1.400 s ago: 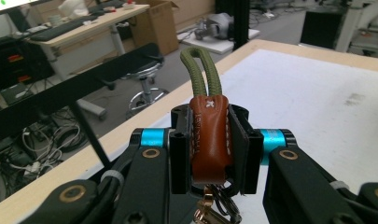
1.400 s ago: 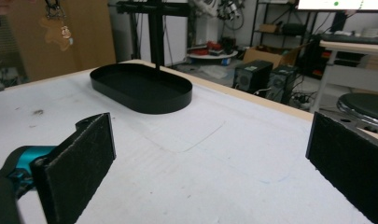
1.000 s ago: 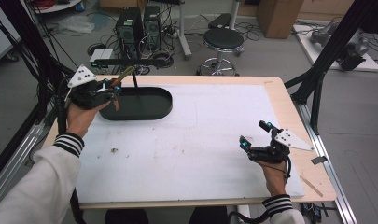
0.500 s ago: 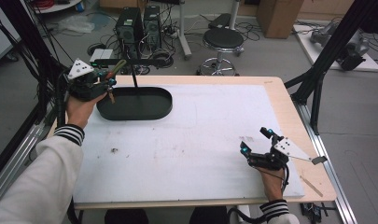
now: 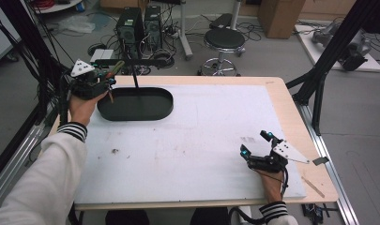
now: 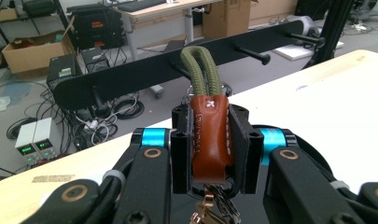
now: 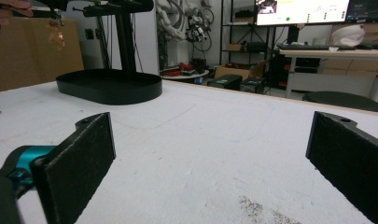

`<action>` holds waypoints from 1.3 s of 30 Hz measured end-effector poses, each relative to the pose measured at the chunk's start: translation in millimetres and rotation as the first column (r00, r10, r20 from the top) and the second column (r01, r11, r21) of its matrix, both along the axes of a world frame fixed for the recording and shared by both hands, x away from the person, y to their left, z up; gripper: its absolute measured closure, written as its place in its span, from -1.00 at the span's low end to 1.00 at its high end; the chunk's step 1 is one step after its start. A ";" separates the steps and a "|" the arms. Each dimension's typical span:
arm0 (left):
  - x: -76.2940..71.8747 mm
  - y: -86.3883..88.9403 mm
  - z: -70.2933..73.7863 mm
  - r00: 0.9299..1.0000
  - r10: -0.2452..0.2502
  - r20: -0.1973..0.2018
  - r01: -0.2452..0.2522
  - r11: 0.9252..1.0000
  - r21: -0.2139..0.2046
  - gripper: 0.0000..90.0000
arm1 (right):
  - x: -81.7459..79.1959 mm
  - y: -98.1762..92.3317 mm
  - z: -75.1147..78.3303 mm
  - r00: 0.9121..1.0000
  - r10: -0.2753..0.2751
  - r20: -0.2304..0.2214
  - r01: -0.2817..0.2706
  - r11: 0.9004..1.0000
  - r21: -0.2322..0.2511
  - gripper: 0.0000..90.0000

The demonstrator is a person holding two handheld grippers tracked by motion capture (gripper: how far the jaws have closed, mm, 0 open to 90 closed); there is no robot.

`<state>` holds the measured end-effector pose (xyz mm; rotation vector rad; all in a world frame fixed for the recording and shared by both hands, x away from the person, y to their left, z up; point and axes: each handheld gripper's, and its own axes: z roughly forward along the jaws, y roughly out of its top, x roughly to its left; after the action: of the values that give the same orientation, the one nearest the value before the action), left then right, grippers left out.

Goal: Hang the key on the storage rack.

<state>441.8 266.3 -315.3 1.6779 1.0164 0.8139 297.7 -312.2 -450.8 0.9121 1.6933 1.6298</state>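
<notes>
The key fob [image 6: 210, 137], a brown leather tab with a green cord loop [image 6: 201, 70] at its top and brass keys [image 6: 210, 212] hanging below, sits clamped between the jaws of the left hand-held gripper [image 6: 210, 149]. The pads press on the leather from both sides, so the loop stands free and upright above them; that reads as a grip chosen to leave the loop open for slipping over a peg. Just ahead of the loop runs the black bar of the key rack [image 6: 177, 70], with its pegs [image 6: 254, 53] pointing toward the camera, and the loop is close to the bar but not over any peg that I can make out.

In the high view the left hand-held gripper [image 5: 101, 79] is raised at the far left corner of the bench [image 5: 272, 89], beside the rack's post [image 5: 133, 79]. The post rises from a black oval tray [image 5: 136, 104] with a low rim, which serves as the stand's base; the tray looks empty, though its dark floor hides small detail.

The right hand-held gripper [image 5: 257, 150] rests low on the white mat [image 5: 187, 140] near the front right edge, well apart from the rack. Its jaws stand wide with nothing between them, seemingly parked while the left hand does the hanging. A stool [image 5: 224, 40] and computer towers [image 5: 140, 23] stand on the floor beyond the bench.
</notes>
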 end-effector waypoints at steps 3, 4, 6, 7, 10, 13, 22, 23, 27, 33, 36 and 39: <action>2.7 -0.5 -2.6 1.000 0.006 -0.007 -0.006 1.000 0.003 0.61 | 0.4 -0.2 -0.2 1.000 -0.001 0.003 0.001 1.000 -0.004 -0.99; 3.6 -0.7 -3.5 1.000 0.010 -0.009 -0.009 1.000 0.008 0.61 | 0.5 -0.1 -0.2 1.000 -0.001 0.002 0.001 1.000 -0.005 -0.99; 5.5 -1.2 -5.5 1.000 0.012 -0.013 -0.012 1.000 0.006 0.61 | 0.1 0.1 -0.3 1.000 0.000 0.002 0.000 1.000 -0.005 -0.99; 6.2 -1.6 -6.3 1.000 0.013 -0.015 -0.013 1.000 0.006 0.61 | 0.0 0.2 -0.4 1.000 0.000 0.002 0.000 1.000 -0.006 -0.99; 8.4 -2.8 -8.5 1.000 0.017 -0.018 -0.017 1.000 0.009 0.61 | -0.2 0.7 -0.5 1.000 0.002 0.003 -0.002 1.000 -0.011 -0.99; 10.5 -3.6 -10.8 0.999 0.031 -0.023 -0.031 0.999 0.009 0.61 | -0.4 0.9 -0.7 1.000 0.000 0.007 0.000 1.000 -0.012 -0.99; 15.8 -7.1 -16.6 0.997 0.062 -0.034 -0.061 0.998 0.023 0.61 | -0.7 0.0 -1.0 1.000 -0.003 0.011 0.003 1.000 -0.007 -0.99; 16.5 -7.8 -17.6 0.997 0.065 -0.036 -0.064 0.998 0.025 0.61 | -1.0 0.2 -1.0 1.000 -0.003 0.006 0.003 1.000 -0.003 -0.99; 20.0 -10.7 -21.9 0.996 0.081 -0.049 -0.079 0.996 0.040 0.61 | -0.7 0.1 -1.2 1.000 -0.006 0.014 0.006 1.000 -0.002 -0.99; 26.3 -12.5 -29.3 0.994 0.091 -0.067 -0.088 0.995 0.042 0.61 | -1.2 -0.2 -1.3 1.000 -0.006 0.011 0.006 1.000 0.004 -0.99; 28.5 -13.9 -32.1 0.993 0.091 -0.074 -0.087 0.995 0.049 0.61 | -1.2 -0.1 -1.4 1.000 -0.006 0.013 0.006 1.000 0.003 -0.99; 31.1 -14.6 -35.5 0.992 0.093 -0.084 -0.088 0.994 0.056 0.61 | -1.1 -0.3 -1.4 1.000 -0.006 0.015 0.006 1.000 0.002 -0.99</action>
<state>472.8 251.7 -350.9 1.7346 1.1468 0.8393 296.5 -312.6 -452.2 0.9029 1.6781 1.6304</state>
